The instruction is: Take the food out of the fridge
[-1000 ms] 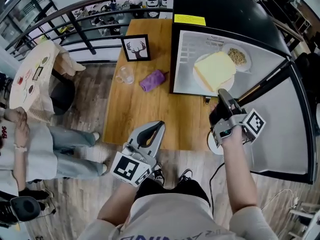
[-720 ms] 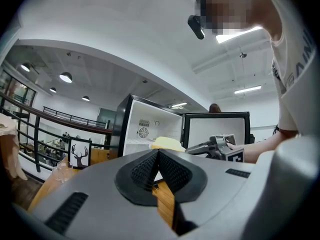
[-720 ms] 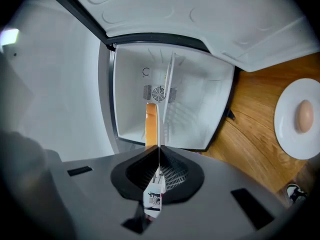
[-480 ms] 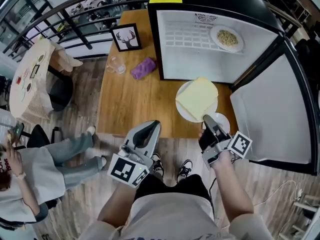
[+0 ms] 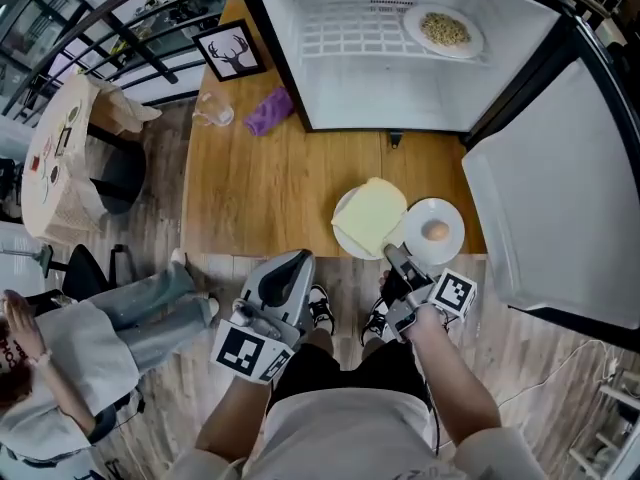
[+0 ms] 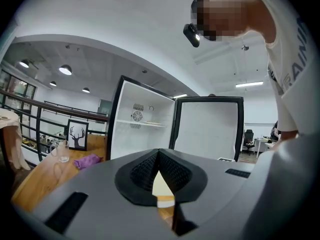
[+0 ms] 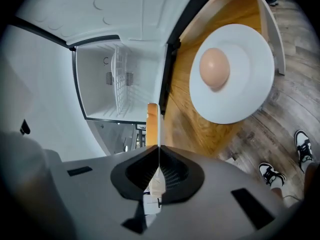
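A white plate with a pale yellow slab of food (image 5: 368, 216) sits over the wooden table's (image 5: 260, 188) near edge. My right gripper (image 5: 391, 254) is shut on its near rim, seen edge-on in the right gripper view (image 7: 153, 118). Just right of it is a white plate (image 5: 448, 250) (image 7: 250, 84) with a brown egg (image 5: 437, 231) (image 7: 215, 68). The open fridge (image 5: 350, 78) holds a plate of noodles (image 5: 443, 30) on its wire shelf. My left gripper (image 5: 297, 259) (image 6: 159, 156) is shut and empty, off the table's near edge.
The fridge door (image 5: 545, 198) stands wide open at the right. A purple cloth (image 5: 268, 110), a glass (image 5: 213, 115) and a framed deer picture (image 5: 232, 51) are at the table's far left. A seated person (image 5: 60, 368) and a round table (image 5: 60, 158) are further left.
My right gripper has pulled the yellow-food plate out of the fridge and toward me, to the table's near edge beside the egg plate. The left gripper has stayed put.
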A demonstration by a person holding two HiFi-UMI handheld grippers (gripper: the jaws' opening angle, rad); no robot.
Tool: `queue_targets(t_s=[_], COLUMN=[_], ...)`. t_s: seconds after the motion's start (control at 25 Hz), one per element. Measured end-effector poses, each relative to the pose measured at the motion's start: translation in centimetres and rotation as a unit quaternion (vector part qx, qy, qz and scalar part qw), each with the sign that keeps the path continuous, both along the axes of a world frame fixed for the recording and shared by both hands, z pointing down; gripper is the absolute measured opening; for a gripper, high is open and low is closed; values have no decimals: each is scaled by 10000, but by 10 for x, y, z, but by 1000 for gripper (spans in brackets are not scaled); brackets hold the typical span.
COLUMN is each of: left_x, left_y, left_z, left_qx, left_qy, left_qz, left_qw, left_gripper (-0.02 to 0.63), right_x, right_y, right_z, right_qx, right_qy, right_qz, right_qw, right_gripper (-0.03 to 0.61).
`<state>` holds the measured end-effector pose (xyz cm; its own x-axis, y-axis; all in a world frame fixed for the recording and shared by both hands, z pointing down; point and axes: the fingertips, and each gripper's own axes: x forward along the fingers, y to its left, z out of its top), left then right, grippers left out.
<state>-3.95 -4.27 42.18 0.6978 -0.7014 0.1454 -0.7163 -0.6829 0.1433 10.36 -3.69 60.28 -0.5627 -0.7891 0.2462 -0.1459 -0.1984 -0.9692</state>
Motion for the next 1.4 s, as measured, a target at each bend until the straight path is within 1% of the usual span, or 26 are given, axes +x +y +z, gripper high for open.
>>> queue_targets(t_s=[0.28, 0.56, 0.76, 0.96, 1.28, 1.4], left_x=[3, 0, -2, -1, 0, 0], left_y=[6, 9, 7, 5, 4, 4], left_z=[16, 25, 26, 26, 31, 32], left_qx=[-174, -250, -268, -290, -362, -381], left_qy=[-23, -51, -39, -23, -78, -81], left_qz=[-2, 14, 11, 54, 99, 108], left_qw=[9998, 9997, 9996, 9996, 9993, 9992], left_gripper=[8, 8, 8, 8, 8, 8], right_x=[-4, -11, -12, -14, -16, -16], right_y=[9, 9, 9, 14, 19, 22], right_z=[32, 52, 57, 63, 70, 73], right_qx=[-315, -523, -603, -864, -1063, -1072], right_qy=[3, 62, 14, 14, -101, -112], right_qz=[-74, -117, -96, -142, -108, -165], right_qw=[9995, 9985, 9981, 9962, 9942, 9940], right_gripper=[27, 26, 26, 26, 29, 56])
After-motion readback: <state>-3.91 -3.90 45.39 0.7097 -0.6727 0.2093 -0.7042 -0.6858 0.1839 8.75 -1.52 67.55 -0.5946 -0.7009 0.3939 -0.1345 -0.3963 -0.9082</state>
